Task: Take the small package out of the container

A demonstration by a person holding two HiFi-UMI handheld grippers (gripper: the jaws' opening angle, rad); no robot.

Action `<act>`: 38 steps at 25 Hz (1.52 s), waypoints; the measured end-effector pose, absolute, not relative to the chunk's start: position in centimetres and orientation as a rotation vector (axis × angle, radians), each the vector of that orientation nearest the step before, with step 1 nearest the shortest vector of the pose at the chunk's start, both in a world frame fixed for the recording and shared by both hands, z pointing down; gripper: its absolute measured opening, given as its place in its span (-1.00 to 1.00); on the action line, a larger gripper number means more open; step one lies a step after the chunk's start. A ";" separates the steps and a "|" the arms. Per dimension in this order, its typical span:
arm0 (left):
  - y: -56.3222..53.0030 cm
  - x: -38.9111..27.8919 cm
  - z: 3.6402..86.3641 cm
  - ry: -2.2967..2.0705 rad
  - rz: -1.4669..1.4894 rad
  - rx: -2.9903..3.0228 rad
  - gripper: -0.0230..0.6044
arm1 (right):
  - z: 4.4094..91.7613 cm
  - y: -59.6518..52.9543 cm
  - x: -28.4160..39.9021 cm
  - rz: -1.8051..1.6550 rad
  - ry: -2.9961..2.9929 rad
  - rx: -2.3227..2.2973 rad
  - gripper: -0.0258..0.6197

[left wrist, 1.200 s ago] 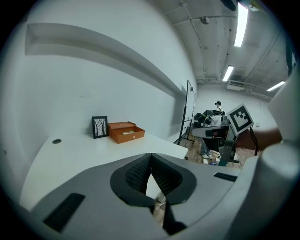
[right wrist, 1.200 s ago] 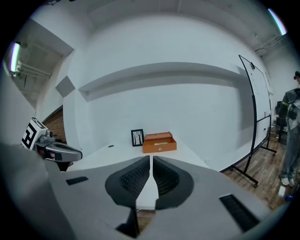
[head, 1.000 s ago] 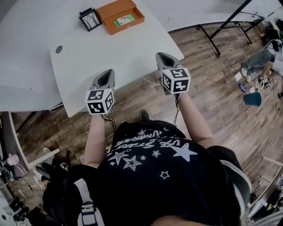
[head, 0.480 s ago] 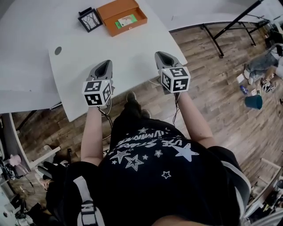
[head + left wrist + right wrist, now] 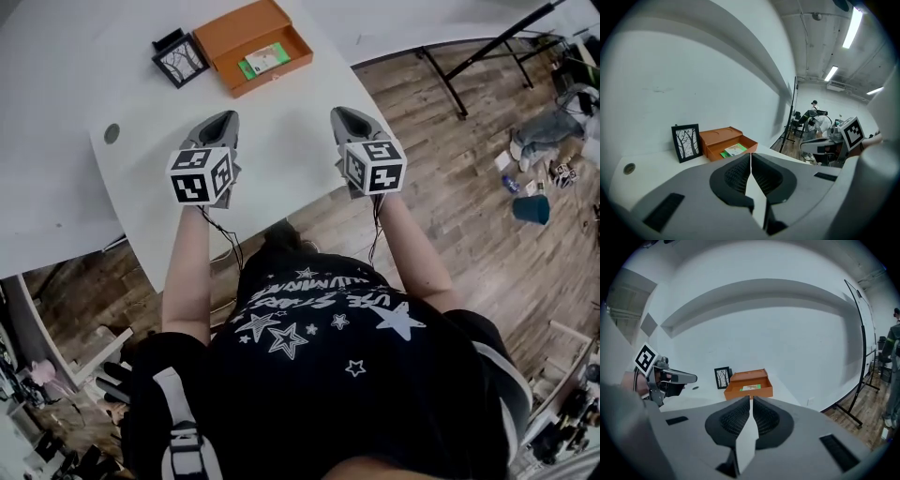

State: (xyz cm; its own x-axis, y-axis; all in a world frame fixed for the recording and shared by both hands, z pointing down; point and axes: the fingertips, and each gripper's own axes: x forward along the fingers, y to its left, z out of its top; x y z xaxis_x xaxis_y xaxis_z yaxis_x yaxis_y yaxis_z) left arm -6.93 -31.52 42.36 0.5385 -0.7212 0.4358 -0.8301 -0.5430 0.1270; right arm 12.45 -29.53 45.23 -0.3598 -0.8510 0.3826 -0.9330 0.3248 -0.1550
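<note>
An open orange box (image 5: 253,45) rests on the white table (image 5: 281,141) at the far side, and a small green and white package (image 5: 263,61) lies inside it. The box (image 5: 725,141) and its package (image 5: 735,149) also show in the left gripper view, and the same box (image 5: 749,385) in the right gripper view. My left gripper (image 5: 217,125) hovers over the table's near part, jaws shut with nothing between them. My right gripper (image 5: 345,120) hovers beside it to the right, shut and empty too. Both point toward the box and stay well short of it.
A small black picture frame (image 5: 178,59) stands just left of the box. A round cable hole (image 5: 112,134) sits in the tabletop at the left. Wooden floor lies to the right, with a black stand's legs (image 5: 469,56) and clutter (image 5: 544,141) beyond.
Both grippers have moved forward over the table, toward the box. The person has stepped closer to the table's edge. The jaws stay shut.
</note>
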 end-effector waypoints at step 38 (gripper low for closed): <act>-55.7 0.1 55.0 -0.558 1.387 2.530 0.26 | 50.8 -46.1 11.8 0.634 -2.161 1.682 -0.75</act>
State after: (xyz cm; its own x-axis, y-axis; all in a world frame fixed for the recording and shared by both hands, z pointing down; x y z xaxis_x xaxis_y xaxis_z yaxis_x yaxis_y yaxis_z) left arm 0.14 -55.71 55.03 0.4879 -0.2288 0.8424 -0.4188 -0.9081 -0.0041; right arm 11.79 -46.11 50.76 -0.2490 -0.8219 0.5123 -0.9684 0.2042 -0.1431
